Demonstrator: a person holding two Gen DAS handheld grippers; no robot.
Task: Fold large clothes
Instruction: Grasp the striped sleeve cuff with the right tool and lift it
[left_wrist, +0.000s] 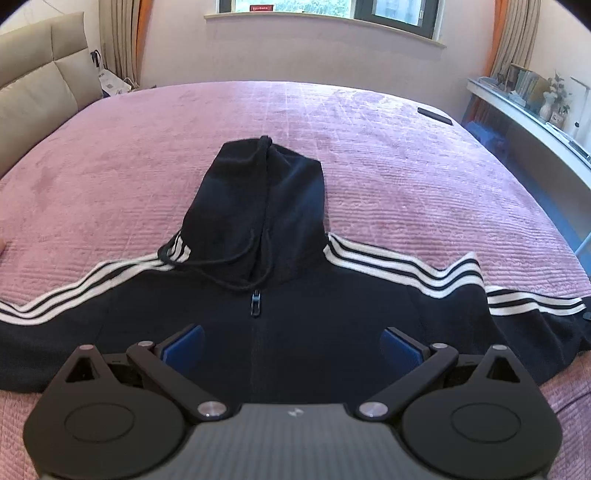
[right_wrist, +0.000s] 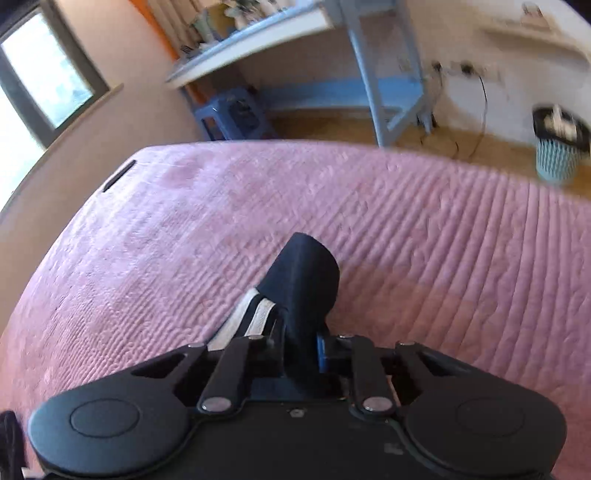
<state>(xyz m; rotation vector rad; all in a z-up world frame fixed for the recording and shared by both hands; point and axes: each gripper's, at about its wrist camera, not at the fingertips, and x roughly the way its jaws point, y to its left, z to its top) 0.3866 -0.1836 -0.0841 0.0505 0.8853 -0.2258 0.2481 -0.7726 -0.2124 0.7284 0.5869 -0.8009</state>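
Observation:
A black zip hoodie (left_wrist: 295, 306) with white striped sleeves lies face up on the pink bedspread (left_wrist: 369, 147), hood (left_wrist: 258, 199) pointing away and both sleeves spread sideways. My left gripper (left_wrist: 291, 347) is open and empty, its blue pads wide apart just above the chest on either side of the zipper (left_wrist: 255, 302). My right gripper (right_wrist: 299, 350) is shut on the cuff end of the hoodie's sleeve (right_wrist: 303, 284), which sticks up out of the jaws above the bedspread (right_wrist: 406, 229).
A flat black object (left_wrist: 435, 115) lies near the bed's far right corner; it also shows in the right wrist view (right_wrist: 119, 176). A white-and-blue desk (right_wrist: 369, 74), a blue stool (right_wrist: 232, 116) and a bin (right_wrist: 559, 147) stand beyond the bed. A beige headboard (left_wrist: 33, 92) is at left.

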